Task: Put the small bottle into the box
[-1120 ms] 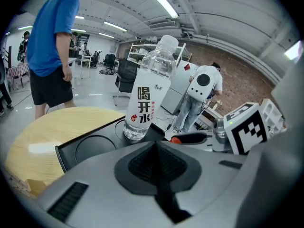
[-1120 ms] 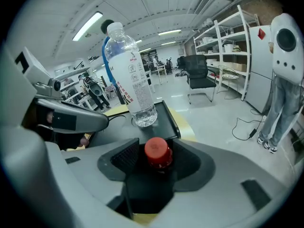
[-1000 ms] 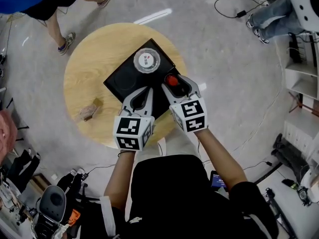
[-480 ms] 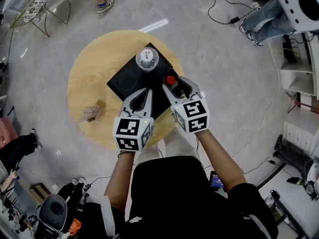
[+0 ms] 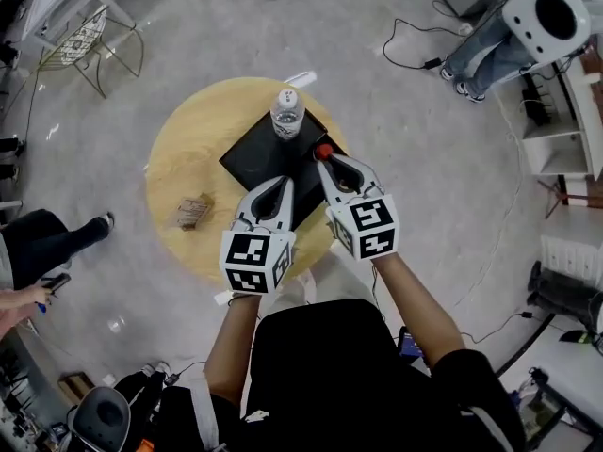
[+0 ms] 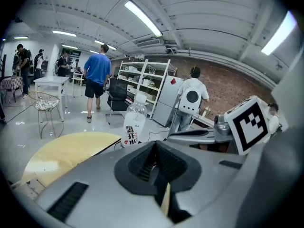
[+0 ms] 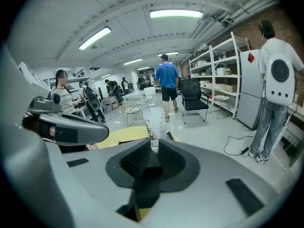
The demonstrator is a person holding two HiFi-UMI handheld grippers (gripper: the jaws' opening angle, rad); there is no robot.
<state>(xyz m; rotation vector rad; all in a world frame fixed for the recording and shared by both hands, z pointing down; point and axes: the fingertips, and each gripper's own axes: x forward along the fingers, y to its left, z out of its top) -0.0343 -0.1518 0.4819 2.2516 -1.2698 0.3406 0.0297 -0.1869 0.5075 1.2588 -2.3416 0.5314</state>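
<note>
A small red-capped bottle point(image 5: 323, 150) stands at the right edge of the flat black box point(image 5: 254, 161) on the round wooden table point(image 5: 184, 158). My right gripper point(image 5: 325, 159) is closing its jaws, and its fingertips meet around that bottle, whose body is hidden below the cap. My left gripper point(image 5: 283, 185) hovers over the box's near edge, shut and empty. A taller clear water bottle point(image 5: 286, 113) stands upright at the box's far corner. That clear bottle point(image 6: 134, 122) also shows ahead in the left gripper view, and the clear bottle point(image 7: 154, 120) stands just beyond the jaws in the right gripper view.
A small crumpled brown object point(image 5: 193, 211) lies on the table's left part. People stand around: a leg point(image 5: 57, 234) at left, a person with a white backpack point(image 5: 542, 12) at upper right. A wire chair point(image 5: 89, 36) and floor cables point(image 5: 415, 50) lie farther off.
The right gripper's jaws, wide open around the red-capped bottle before, have come together on it. The head view has shifted, so the table sits lower. The left gripper keeps its place.
</note>
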